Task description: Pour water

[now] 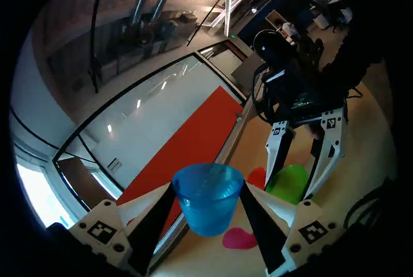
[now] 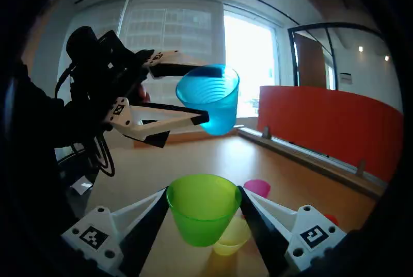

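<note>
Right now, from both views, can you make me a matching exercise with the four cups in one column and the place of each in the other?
Things:
1. blue cup
2. green cup
3. pink cup
4. yellow cup

Places:
A. on the table, beyond the green one
B. held by the left gripper, raised
C. on the table, partly hidden by the green one
D. held by the right gripper

Pairs: 1-B; 2-D; 3-A; 4-C

Left tongs point(image 1: 208, 188), right tongs point(image 2: 202, 191): white fingers point(image 1: 138, 206), black inner pads point(image 1: 154, 221). Square black-and-white marker point(image 1: 101, 231) and dark screws point(image 1: 120, 247) per finger base. Black housing point(image 2: 98, 65), black cables point(image 2: 103, 157), dark sleeve point(image 2: 36, 117).
</note>
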`<move>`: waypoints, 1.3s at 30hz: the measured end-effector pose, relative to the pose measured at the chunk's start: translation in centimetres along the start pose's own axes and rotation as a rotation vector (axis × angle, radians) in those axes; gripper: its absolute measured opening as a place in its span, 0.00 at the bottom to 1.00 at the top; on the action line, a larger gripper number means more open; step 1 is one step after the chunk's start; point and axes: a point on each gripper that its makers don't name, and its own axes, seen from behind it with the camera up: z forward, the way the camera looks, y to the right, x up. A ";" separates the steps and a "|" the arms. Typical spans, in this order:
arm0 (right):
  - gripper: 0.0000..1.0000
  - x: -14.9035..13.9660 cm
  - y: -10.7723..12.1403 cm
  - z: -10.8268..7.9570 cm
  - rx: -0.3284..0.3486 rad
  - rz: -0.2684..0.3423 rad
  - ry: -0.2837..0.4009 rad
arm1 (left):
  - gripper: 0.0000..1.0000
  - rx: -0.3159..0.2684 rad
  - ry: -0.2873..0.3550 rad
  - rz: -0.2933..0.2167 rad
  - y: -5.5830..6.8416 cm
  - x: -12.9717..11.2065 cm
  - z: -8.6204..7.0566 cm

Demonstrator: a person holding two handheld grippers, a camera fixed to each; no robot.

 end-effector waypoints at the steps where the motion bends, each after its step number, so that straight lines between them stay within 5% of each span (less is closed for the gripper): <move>1: 0.95 0.1 0.0 0.0 -0.001 0.000 0.001 | 0.86 -0.001 0.000 0.001 0.0 0.0 0.0; 39: 0.95 1.0 -0.2 0.3 0.000 -0.008 0.022 | 0.86 -0.013 0.002 0.091 0.4 0.6 -0.4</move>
